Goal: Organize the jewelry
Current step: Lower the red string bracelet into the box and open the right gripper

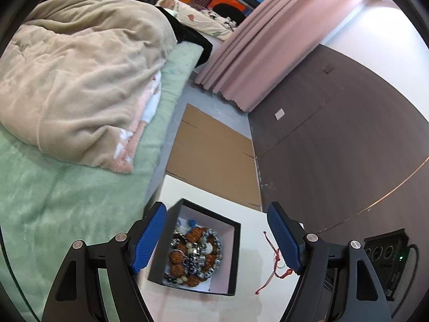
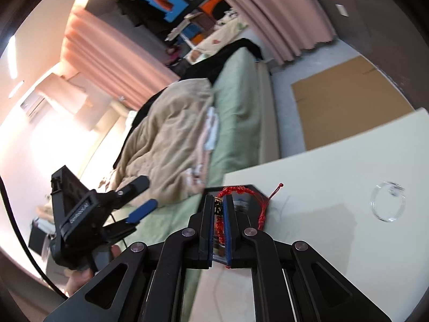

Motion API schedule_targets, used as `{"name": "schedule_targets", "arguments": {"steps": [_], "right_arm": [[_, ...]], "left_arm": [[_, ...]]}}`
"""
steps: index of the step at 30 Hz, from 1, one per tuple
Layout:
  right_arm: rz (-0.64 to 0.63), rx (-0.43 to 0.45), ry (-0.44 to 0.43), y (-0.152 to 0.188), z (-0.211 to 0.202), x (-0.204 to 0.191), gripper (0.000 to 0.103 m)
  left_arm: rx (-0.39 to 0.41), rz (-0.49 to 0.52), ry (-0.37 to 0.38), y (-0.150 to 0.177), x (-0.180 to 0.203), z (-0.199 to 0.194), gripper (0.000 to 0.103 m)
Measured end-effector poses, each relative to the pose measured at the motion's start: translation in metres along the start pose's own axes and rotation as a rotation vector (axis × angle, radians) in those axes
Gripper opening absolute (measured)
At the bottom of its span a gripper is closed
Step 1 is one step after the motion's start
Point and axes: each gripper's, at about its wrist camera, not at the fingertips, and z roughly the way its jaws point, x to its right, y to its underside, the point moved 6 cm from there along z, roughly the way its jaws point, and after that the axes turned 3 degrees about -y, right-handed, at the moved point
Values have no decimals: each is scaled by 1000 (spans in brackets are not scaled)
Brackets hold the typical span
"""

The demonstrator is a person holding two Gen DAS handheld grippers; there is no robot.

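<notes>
An open black box (image 1: 233, 255) with a pale lining sits on the white table (image 1: 187, 190); several beaded bracelets (image 1: 195, 252) in brown, silver and white are heaped inside. My left gripper (image 1: 217, 209) stands open above the box, nothing between its blue pads; in the right wrist view it (image 2: 146, 191) hovers left of the table over the bed. My right gripper (image 2: 218, 198) is shut on a red cord bracelet (image 2: 236, 189) with red beads, its tails trailing right. The red cord (image 1: 276, 263) also shows beside my left gripper's right finger. The box (image 2: 254, 187) is mostly hidden behind my right fingers.
A clear plastic ring (image 2: 387, 201) lies on the table (image 2: 321, 174) at the right. A bed with a green cover (image 1: 53, 201) and a beige blanket (image 1: 80, 67) borders the table's left. Flat cardboard (image 1: 211, 155) lies on the floor beyond. A black device (image 1: 386, 255) sits at the right.
</notes>
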Motion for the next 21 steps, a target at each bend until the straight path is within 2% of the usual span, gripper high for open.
{"name": "schedule_targets", "arguments": {"steps": [6, 8, 10, 19, 21], "right_arm": [[-47, -56, -52, 9, 37, -27, 11], [-47, -107, -27, 16, 46, -25, 48], [-52, -95, 11, 17, 42, -18, 57], [28, -67, 175, 12, -7, 35, 59], [40, -57, 216, 11, -23, 47, 62]], "left_arm": [[10, -34, -14, -8, -16, -1, 78], [13, -41, -16, -10, -19, -1, 78], [11, -41, -18, -10, -20, -1, 78], [-23, 21, -5, 6, 5, 9, 78], [-34, 48, -3, 13, 16, 13, 78]]}}
